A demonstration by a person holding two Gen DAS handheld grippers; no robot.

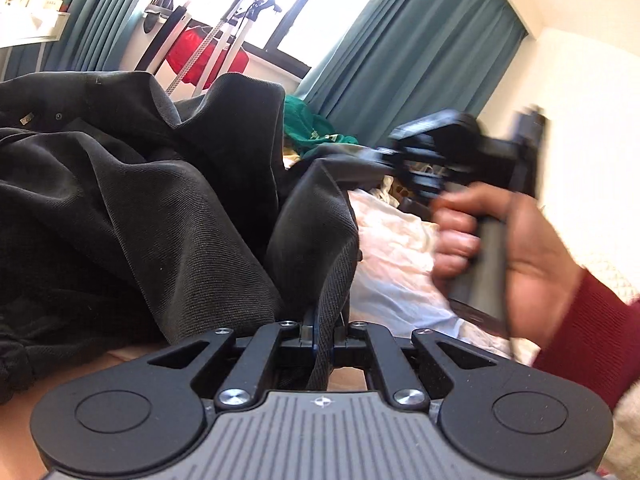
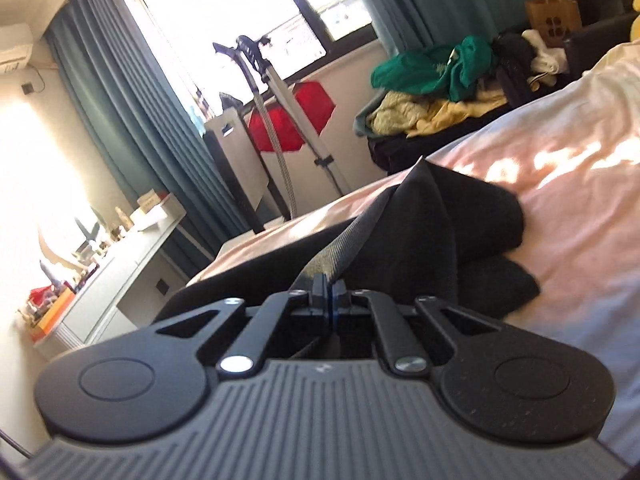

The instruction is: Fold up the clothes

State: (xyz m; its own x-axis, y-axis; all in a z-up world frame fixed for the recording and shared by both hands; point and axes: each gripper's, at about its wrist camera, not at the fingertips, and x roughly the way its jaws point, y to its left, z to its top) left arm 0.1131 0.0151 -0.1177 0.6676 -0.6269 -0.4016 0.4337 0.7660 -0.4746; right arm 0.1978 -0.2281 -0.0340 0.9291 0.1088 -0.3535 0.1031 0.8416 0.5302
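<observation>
A black ribbed garment [image 1: 132,200] lies crumpled over the bed and fills the left of the left wrist view. My left gripper [image 1: 322,320] is shut on a fold of it, and the cloth runs up from between the jaws. In the same view a hand in a dark red sleeve holds my right gripper [image 1: 374,162], blurred, at an upper edge of the cloth. In the right wrist view my right gripper [image 2: 329,286] is shut on a hem of the black garment [image 2: 432,220], which lies bunched on the pale pink sheet [image 2: 560,184].
A heap of green, yellow and white clothes [image 2: 448,80] sits beyond the bed. A clothes steamer stand [image 2: 276,100] with a red item stands by the window and teal curtains. A cluttered white desk [image 2: 116,248] is at the left. White cloth [image 1: 396,252] lies beside the black garment.
</observation>
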